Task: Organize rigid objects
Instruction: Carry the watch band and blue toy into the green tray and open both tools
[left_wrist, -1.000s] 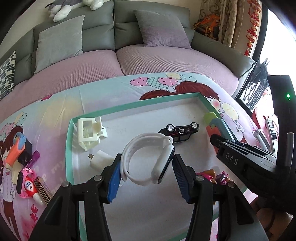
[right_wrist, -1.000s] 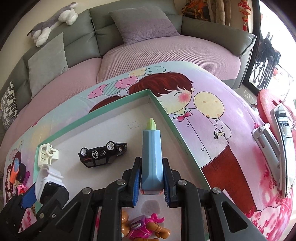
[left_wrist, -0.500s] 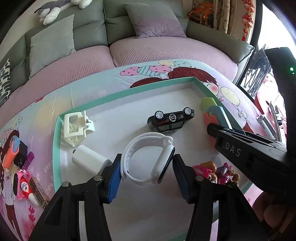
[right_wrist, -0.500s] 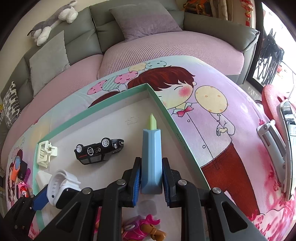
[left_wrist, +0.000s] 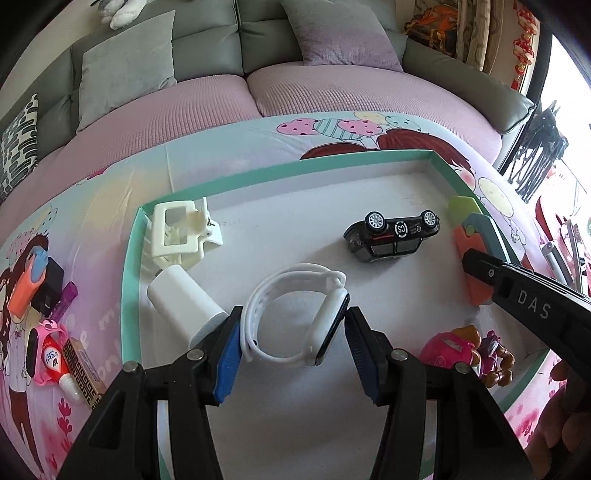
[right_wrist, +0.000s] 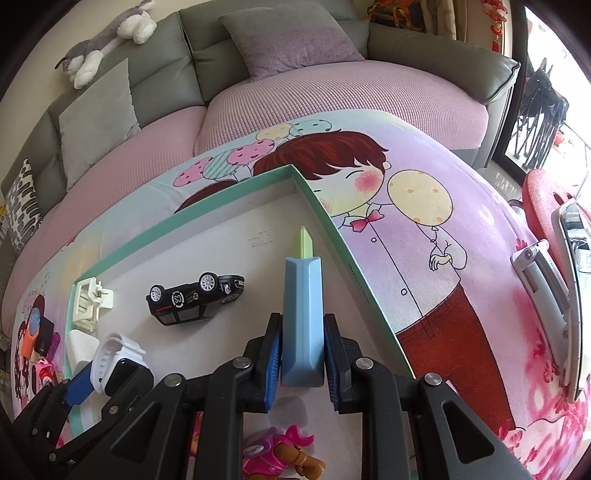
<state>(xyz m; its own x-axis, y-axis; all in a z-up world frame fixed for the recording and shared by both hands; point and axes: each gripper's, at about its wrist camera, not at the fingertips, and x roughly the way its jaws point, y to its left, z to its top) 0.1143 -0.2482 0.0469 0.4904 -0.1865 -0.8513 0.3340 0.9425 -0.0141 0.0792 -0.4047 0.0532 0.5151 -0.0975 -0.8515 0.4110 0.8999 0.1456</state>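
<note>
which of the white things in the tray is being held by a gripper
The white smartwatch, clamped between the left gripper's blue pads. The white hair claw clip and the white charger block lie loose on the tray floor, gripped by nothing.

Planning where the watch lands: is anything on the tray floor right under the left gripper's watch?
Nothing visible. The white floor of the tray below the watch looks bare; the charger lies just to its left, the toy car farther back on the right.
</note>
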